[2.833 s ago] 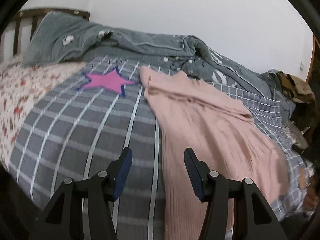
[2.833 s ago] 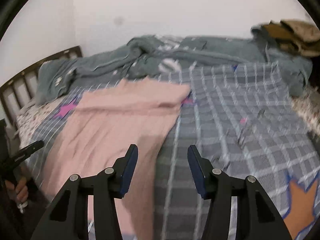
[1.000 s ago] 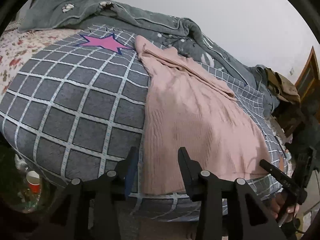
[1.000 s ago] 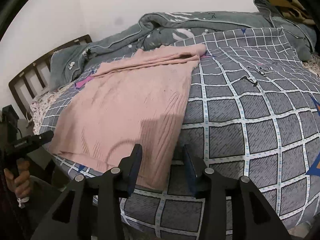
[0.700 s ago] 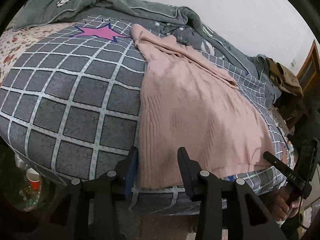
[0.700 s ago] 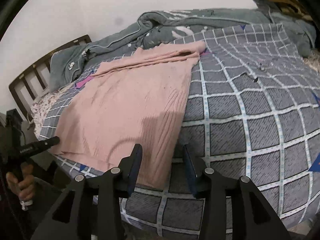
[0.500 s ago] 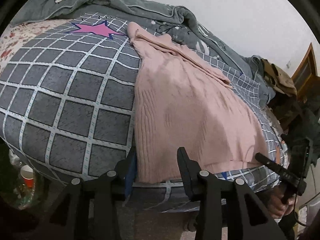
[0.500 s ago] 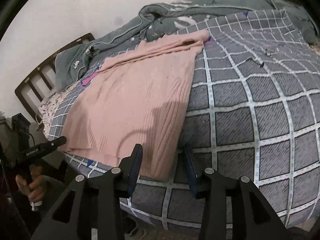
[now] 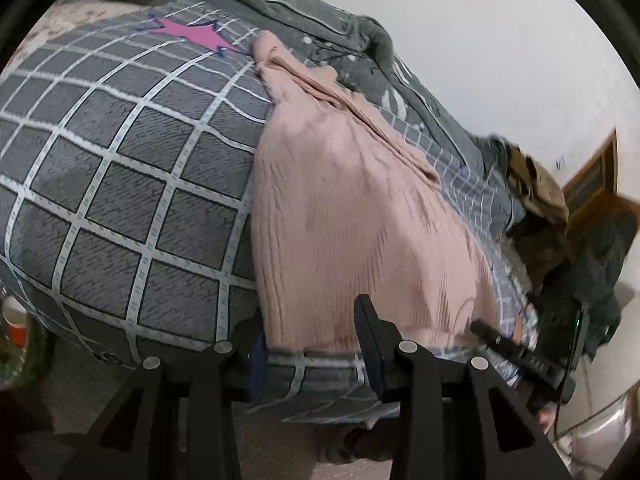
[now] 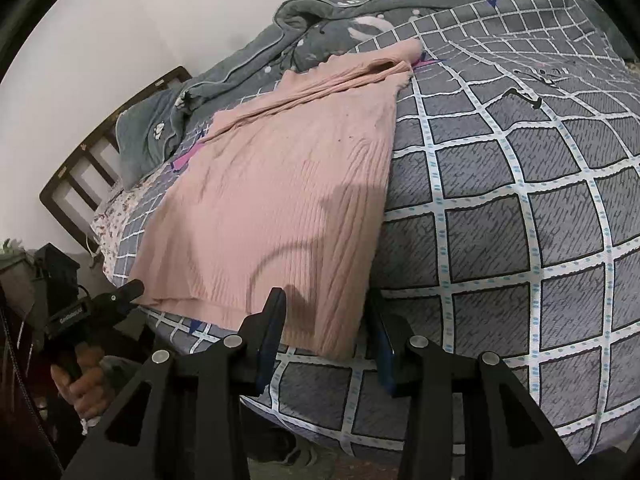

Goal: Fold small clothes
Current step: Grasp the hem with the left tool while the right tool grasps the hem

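In the left wrist view, the pink ribbed sweater (image 9: 352, 216) lies flat on the grey checked duvet (image 9: 120, 184), with its hem at the near edge of the bed. The left gripper (image 9: 316, 344) is at the left corner of this hem. Its jaws stand partly open, one on each side of the corner; the left finger is half hidden behind the edge of the duvet, so I cannot tell if the pads already press the cloth. Beyond the sweater, a pink star (image 9: 188, 32) is printed on the duvet, and a grey-green blanket (image 9: 304, 16) is bunched against the white wall. At the right of the sweater, the other gripper's black finger (image 9: 508, 348) reaches toward the far hem corner. A red cup (image 9: 14, 320) is on the floor, left of the duvet.

In the right wrist view, the sweater (image 10: 288, 184) covers the left part of the duvet (image 10: 520, 208). The right gripper (image 10: 328, 320) is at the right hem corner, jaws partly open on both sides of it; the corner hangs between them, and a firm hold is not visible. At the left of the sweater, a hand (image 10: 84, 380) holds the left gripper (image 10: 96, 308), whose tip is at the other hem corner. Behind the sweater are the blanket (image 10: 248, 68) and a dark wooden headboard (image 10: 100, 152).
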{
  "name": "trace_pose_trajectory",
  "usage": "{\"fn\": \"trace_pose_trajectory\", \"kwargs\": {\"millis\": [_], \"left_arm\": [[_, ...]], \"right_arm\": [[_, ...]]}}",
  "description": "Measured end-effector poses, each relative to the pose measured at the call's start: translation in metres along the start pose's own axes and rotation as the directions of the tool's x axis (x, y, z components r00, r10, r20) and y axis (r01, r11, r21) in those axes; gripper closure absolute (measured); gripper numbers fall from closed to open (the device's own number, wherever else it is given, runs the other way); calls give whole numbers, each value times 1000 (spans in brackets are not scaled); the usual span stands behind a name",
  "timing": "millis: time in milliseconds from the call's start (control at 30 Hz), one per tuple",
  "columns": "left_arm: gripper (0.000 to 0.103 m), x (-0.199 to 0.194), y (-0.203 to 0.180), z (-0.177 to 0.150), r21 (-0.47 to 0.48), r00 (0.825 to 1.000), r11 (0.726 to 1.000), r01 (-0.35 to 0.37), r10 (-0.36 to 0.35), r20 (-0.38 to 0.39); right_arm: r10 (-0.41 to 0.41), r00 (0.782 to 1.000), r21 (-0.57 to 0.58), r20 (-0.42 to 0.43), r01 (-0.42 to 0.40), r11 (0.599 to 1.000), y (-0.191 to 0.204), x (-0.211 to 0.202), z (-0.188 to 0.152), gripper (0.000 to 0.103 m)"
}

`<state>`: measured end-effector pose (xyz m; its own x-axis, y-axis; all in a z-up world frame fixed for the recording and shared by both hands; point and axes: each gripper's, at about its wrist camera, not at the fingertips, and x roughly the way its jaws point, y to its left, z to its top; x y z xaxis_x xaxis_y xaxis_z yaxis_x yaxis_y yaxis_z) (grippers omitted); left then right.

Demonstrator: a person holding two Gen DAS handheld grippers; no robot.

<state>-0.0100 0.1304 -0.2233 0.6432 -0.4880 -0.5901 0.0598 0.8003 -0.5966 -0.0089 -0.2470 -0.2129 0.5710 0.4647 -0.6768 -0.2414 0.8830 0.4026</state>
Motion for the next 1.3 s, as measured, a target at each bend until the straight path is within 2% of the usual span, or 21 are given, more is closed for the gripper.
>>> {"fn": "trace_pose_trajectory", "kwargs": {"millis": [100,167,267,300,367,400,500,633,733,867,1167,1300], "left_arm": [[66,3,5,4,-53,1000,998,16,-15,9],[68,4,6,5,-53,1000,998,15,-15,7],[85,7,5,3,-45,1000,999,5,-6,-14],[95,9,6,3,-45,1000,999,-5,4,-21],[96,7,7,3,-49,1000,999,-9,8,-7],[97,3,6,3,-48,1000,999,-4,4,13],[97,-11,8,6,-57,998,998,41,-38,59],[97,-28,8,11,-81,992,993,82,-74,102],[97,-39,5,20,-109,986,987,116,-101,132],[98,-49,-11,35,-75,982,992,102,-88,169],[98,-60,-52,91,-24,965,993,116,-107,240],[98,-55,-63,118,-14,957,995,98,-90,277]], "right_arm": [[11,1000,18,10,-11,1000,-1,0,-1,60],[8,1000,18,19,-9,1000,0,0,-1,60],[-5,999,10,36,5,1000,3,0,-4,60],[-14,999,2,38,14,1000,5,0,-4,62],[-23,999,-13,35,23,1000,8,1,-5,91],[-15,1000,-15,23,16,1000,8,2,-4,97],[-3,999,-23,45,4,1000,11,-3,-4,98],[71,991,-57,111,-65,996,20,-26,-2,99],[116,981,-38,154,-111,993,18,-42,4,99],[159,968,43,192,-170,984,11,-56,21,99],[200,942,68,268,-226,972,23,-77,71,99],[221,927,81,302,-257,963,23,-80,99,99]]}}
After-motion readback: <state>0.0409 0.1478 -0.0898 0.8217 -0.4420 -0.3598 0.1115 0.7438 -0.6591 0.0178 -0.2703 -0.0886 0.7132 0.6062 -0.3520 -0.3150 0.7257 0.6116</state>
